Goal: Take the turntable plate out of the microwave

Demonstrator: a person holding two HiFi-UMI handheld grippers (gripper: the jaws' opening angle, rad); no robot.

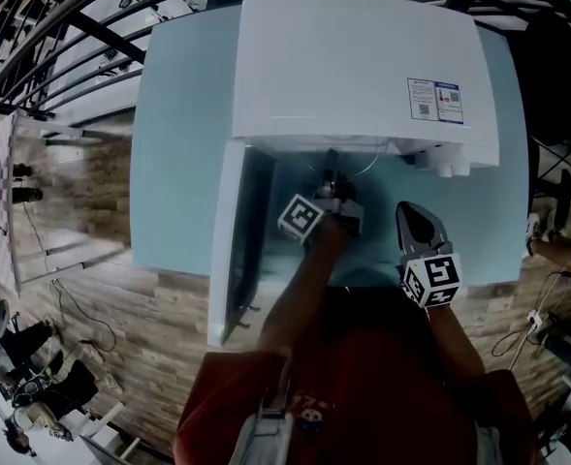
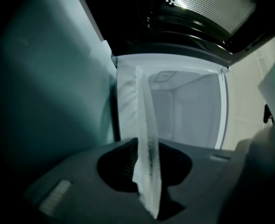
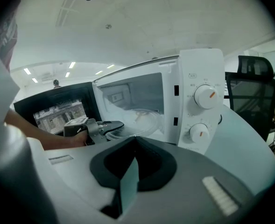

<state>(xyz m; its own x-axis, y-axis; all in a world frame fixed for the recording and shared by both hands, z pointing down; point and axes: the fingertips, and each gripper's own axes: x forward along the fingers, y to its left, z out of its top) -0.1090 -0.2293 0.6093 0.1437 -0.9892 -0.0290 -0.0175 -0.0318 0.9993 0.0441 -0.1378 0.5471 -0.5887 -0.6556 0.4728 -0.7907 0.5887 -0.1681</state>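
Pale blue surface (image 1: 178,163): left tongs (image 3: 115,126) clamp turntable plate (image 2: 146,125) rim inside microwave (image 3: 198,78), right tongs (image 3: 133,141) together, empty, outside it; single-edge grip may let plate slip.

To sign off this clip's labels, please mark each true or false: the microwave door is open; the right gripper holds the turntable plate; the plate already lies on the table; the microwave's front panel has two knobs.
1. The microwave door is open. True.
2. The right gripper holds the turntable plate. False: the left gripper has its fingers on the plate's rim, while the right one hangs outside the microwave with nothing between its fingers.
3. The plate already lies on the table. False: it is inside the microwave's cavity.
4. The front panel has two knobs. True: an upper knob and a lower knob.
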